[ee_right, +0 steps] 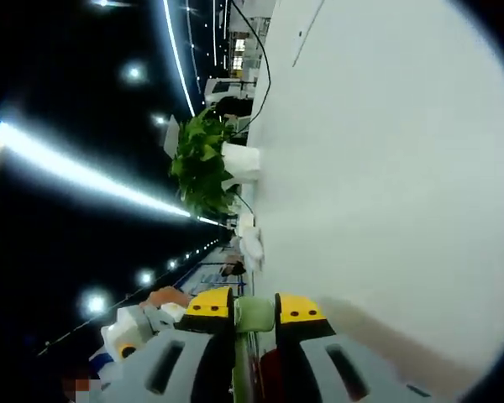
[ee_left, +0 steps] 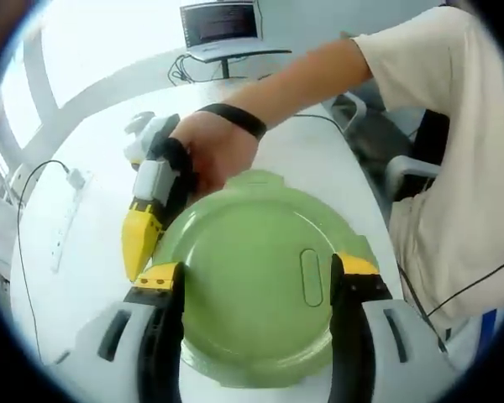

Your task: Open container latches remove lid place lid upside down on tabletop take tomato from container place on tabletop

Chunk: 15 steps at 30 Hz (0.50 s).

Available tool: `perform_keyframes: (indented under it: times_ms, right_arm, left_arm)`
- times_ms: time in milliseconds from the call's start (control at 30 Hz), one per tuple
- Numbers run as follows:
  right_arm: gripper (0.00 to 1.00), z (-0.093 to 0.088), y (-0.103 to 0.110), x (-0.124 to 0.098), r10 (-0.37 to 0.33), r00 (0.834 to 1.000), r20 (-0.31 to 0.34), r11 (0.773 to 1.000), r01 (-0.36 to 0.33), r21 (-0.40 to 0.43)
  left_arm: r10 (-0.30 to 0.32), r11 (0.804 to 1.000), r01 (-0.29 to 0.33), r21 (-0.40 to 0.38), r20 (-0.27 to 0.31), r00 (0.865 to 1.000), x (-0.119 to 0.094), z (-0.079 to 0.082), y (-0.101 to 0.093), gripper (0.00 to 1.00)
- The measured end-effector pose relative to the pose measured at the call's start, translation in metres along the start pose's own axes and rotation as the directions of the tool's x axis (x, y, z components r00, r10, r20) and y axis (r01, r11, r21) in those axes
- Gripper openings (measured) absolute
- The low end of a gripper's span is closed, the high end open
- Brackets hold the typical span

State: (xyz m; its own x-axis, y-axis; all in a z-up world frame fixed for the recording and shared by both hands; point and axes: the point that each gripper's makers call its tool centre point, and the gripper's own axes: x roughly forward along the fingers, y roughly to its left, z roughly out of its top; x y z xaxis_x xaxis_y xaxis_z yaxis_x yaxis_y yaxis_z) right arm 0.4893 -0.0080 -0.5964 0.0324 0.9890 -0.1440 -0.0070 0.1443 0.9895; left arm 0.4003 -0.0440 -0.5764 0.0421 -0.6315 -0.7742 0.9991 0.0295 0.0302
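Note:
A round green container with its lid point(ee_left: 244, 243) on sits on the white table point(ee_left: 92, 168). My left gripper point(ee_left: 256, 273) is open, its two yellow-tipped jaws spread wide over the lid's near half. A person's hand brings my right gripper point(ee_left: 140, 239) in from the upper left, its yellow tip at the container's left rim. In the right gripper view, that gripper point(ee_right: 254, 306) is shut on a green latch tab point(ee_right: 254, 317) at the rim. The container's contents are hidden under the lid.
A monitor point(ee_left: 221, 23) and cables stand at the table's far end, and a power strip point(ee_left: 67, 218) lies at the left. A person's arm and torso take up the right side beside a chair point(ee_left: 403, 168). A potted plant point(ee_right: 203, 164) stands beyond the tabletop point(ee_right: 386, 168).

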Motion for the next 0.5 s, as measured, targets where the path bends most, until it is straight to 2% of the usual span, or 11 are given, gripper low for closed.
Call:
perform_keyframes:
  times_ms: [67, 133, 167, 500]
  right_arm:
    - [0.15, 0.002, 0.0, 0.002, 0.011, 1.0, -0.004, 1.0, -0.011, 0.019]
    - [0.16, -0.006, 0.003, 0.005, 0.012, 1.0, -0.005, 1.0, -0.012, 0.009]
    - [0.17, -0.008, 0.003, 0.01, 0.006, 1.0, 0.017, 0.999, -0.005, -0.045]
    - [0.16, -0.004, 0.002, 0.011, -0.011, 1.0, 0.02, 1.0, 0.011, 0.006]
  left_arm:
    - [-0.002, 1.0, 0.002, 0.001, 0.0, 1.0, 0.0, 0.0, 0.0, 0.63]
    - [-0.003, 1.0, 0.003, 0.003, 0.003, 1.0, 0.0, 0.0, 0.0, 0.63]
    - [-0.004, 1.0, 0.004, 0.004, 0.006, 1.0, 0.0, 0.0, 0.0, 0.63]
    - [-0.005, 1.0, 0.005, 0.004, 0.023, 1.0, -0.001, 0.0, 0.0, 0.63]
